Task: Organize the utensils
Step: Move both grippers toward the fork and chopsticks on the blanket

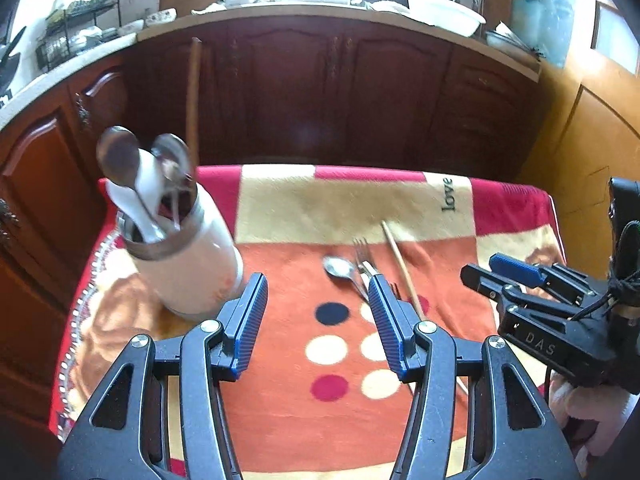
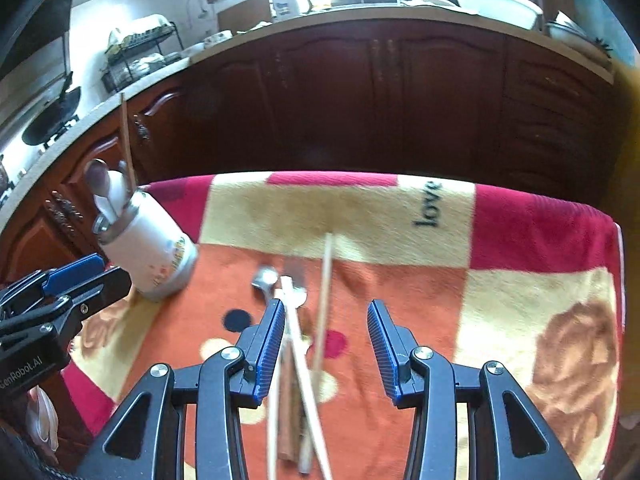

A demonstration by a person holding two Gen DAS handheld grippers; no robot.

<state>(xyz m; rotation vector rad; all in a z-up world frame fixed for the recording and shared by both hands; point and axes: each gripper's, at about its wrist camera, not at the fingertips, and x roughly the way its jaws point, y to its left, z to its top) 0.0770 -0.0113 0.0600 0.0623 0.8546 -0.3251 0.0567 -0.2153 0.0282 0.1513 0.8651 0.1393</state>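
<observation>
utensils (image 1: pixel 362 270): loose on cloth, ahead of both claws
left claw (image 1: pixel 318 312): spread, empty
right claw (image 2: pixel 326 340): spread, over utensils, pinching nothing
jar (image 1: pixel 188 264): left

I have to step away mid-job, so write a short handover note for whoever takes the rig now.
Left gripper: open, empty, above the cloth beside the holder.
Right gripper: open, empty, over the loose pile.
On the cloth: spoon, fork, chopstick and more long pieces, blurred.
Done: spoons and one long stick already stand in the holder.
Left: pick up each loose piece and put it into the holder.
</observation>
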